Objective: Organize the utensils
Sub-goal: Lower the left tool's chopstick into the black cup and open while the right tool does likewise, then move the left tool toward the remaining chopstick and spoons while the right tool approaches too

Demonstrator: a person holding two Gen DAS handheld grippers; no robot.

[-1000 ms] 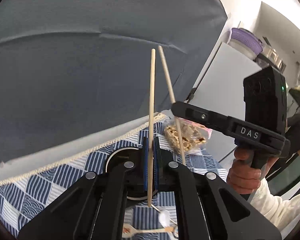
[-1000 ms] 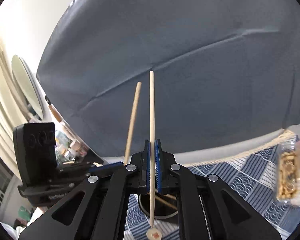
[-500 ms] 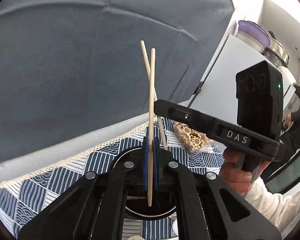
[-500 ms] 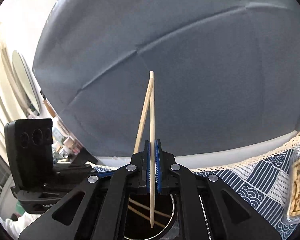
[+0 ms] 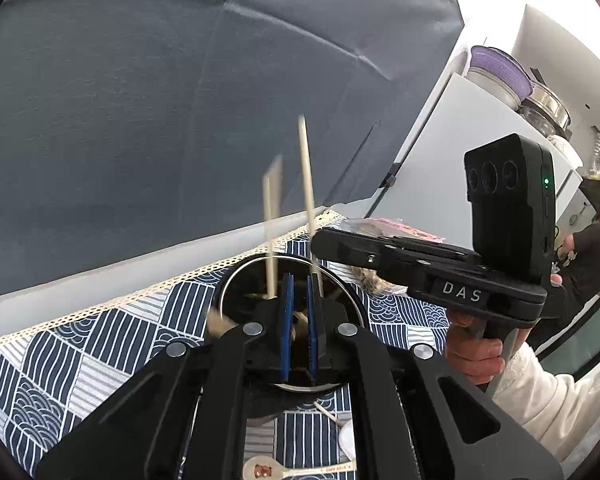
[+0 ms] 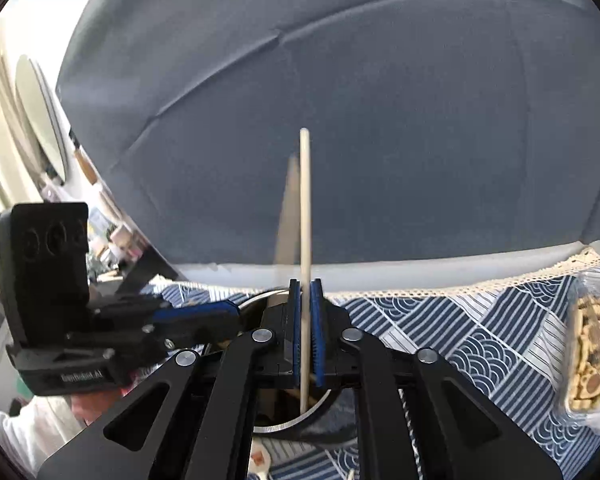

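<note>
Hovering over the round black holder (image 5: 236, 292) on the blue patterned cloth (image 5: 100, 344), both claws are busy with chopsticks. The left gripper (image 5: 298, 320) has its blue pads apart with nothing between them, and a blurred chopstick (image 5: 271, 232) stands just beside it with its lower end inside the holder, seemingly falling in. The right gripper (image 6: 307, 328) has its pads a little apart around an upright chopstick (image 6: 305, 220); I cannot tell whether they still pinch it, though its lower tip reaches down into the holder's mouth. My worry is that this stick could tip against the rim and flip out onto the cloth if it drops crooked, or knock the one beside it, since the two claws crowd close above a narrow opening. I count two grippers, one holder, two chopsticks in the air, at least one more wooden piece lying inside, a spoon (image 5: 300, 470) on the cloth nearby, and one clear snack pack (image 6: 588, 344) off to the side.
</note>
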